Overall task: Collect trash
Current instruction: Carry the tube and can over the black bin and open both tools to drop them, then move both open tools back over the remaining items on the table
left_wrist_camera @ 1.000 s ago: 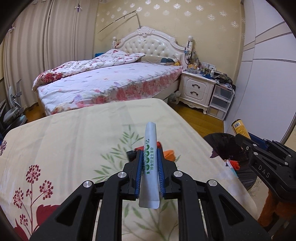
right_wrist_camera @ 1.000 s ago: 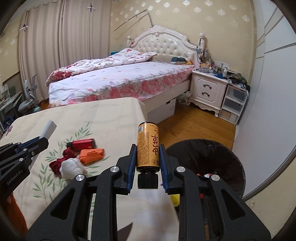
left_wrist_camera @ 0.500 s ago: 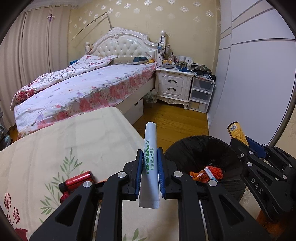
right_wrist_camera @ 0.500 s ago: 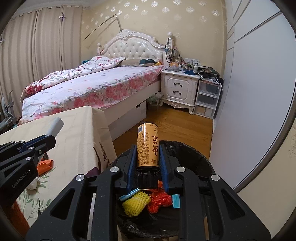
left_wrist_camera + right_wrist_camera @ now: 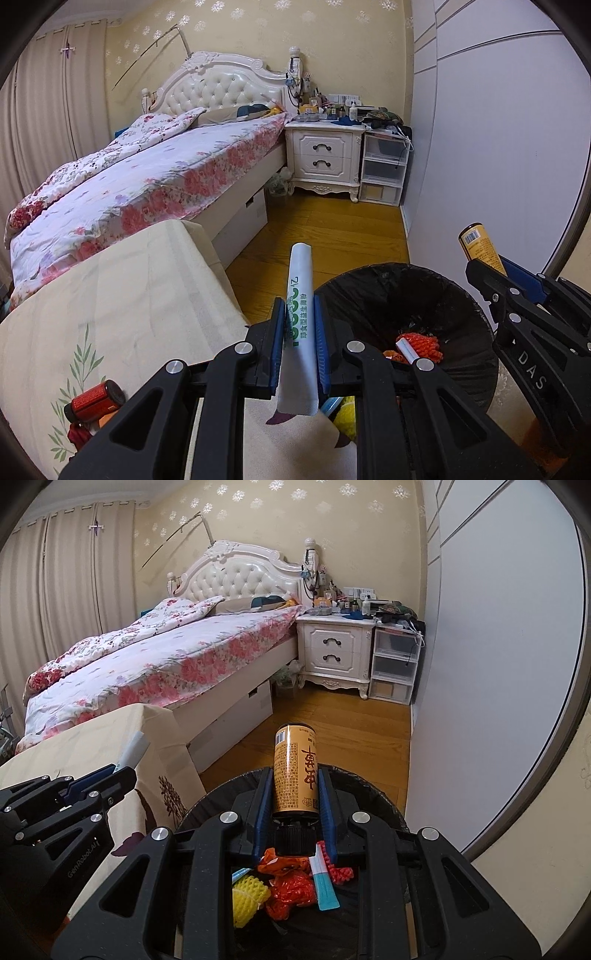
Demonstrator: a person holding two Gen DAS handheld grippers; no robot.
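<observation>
- Right gripper (image 5: 295, 805) clamped on upright gold cylindrical bottle (image 5: 295, 771), directly above black-lined round trash bin (image 5: 380, 794): nearer arm.
- Left gripper (image 5: 299, 347) clamped on white paper sachet (image 5: 299, 325), at cloth-covered tabletop's (image 5: 122, 295) right edge, just left of bin.

The counter (image 5: 122, 295) is being covered by a cream cloth (image 5: 155, 266) printed with green leaves and dark flowers, the cloth hanging down over the near corner. A red can (image 5: 96, 400) is lying on its side on the cloth near the left edge of the left wrist view, with a red scrap (image 5: 75, 435) just beside it. The wooden floor (image 5: 332, 236) is carrying a black-lined bin (image 5: 384, 288) just beside the counter, a bed (image 5: 147, 181), a white nightstand (image 5: 325, 158) and a set of clear drawers (image 5: 384, 173) next to the nightstand.
</observation>
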